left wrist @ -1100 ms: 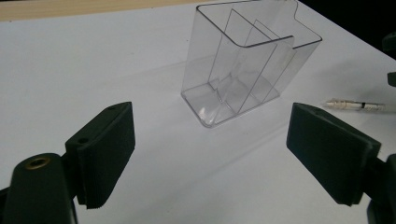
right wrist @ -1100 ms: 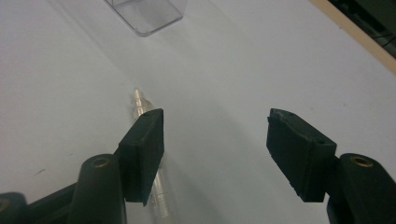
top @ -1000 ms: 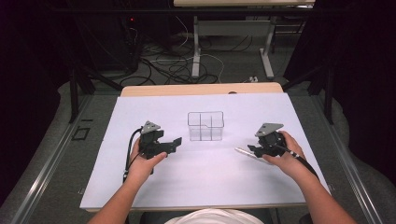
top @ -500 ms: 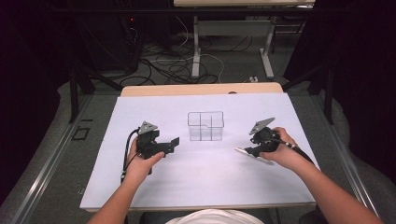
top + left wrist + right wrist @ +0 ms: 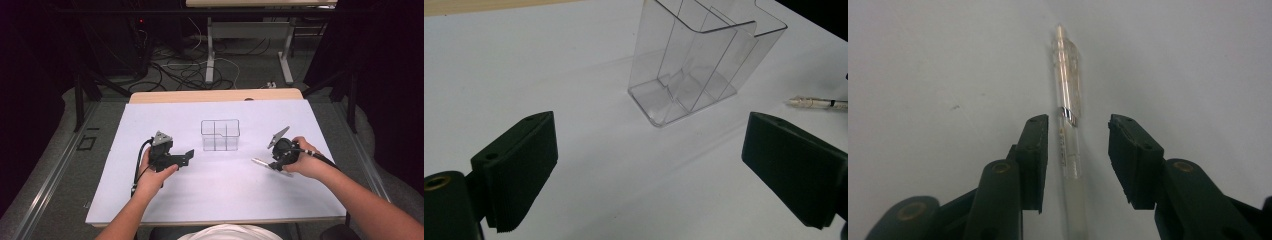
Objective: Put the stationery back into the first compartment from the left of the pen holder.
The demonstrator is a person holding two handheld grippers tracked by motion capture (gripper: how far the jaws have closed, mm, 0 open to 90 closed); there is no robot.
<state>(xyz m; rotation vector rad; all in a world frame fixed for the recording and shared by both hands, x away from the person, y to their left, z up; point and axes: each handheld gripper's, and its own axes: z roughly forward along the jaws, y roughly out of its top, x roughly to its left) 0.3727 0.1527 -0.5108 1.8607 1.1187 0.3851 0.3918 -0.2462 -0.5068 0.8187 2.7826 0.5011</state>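
A clear plastic organizer (image 5: 220, 135) (image 5: 704, 65) with several compartments stands upright at the middle of the white sheet. To its right a clear pen (image 5: 259, 161) (image 5: 1068, 100) (image 5: 819, 102) lies flat on the sheet. My right gripper (image 5: 272, 162) (image 5: 1078, 122) points down at it. Its jaws have just been closing and now straddle the pen's barrel, with a gap still showing on one side. My left gripper (image 5: 186, 157) (image 5: 649, 125) hovers left of the organizer, aimed at it, jaws wide open with nothing between them.
The white sheet (image 5: 225, 200) covers a wooden table (image 5: 215, 95) whose bare strip shows at the far edge. Beyond it on the floor lie cables (image 5: 185, 70) and another table's legs (image 5: 210, 55). The sheet drops off close to the right hand.
The right gripper has tipped downward over the pen and its jaws have narrowed around the barrel. The left hand has stayed where it was.
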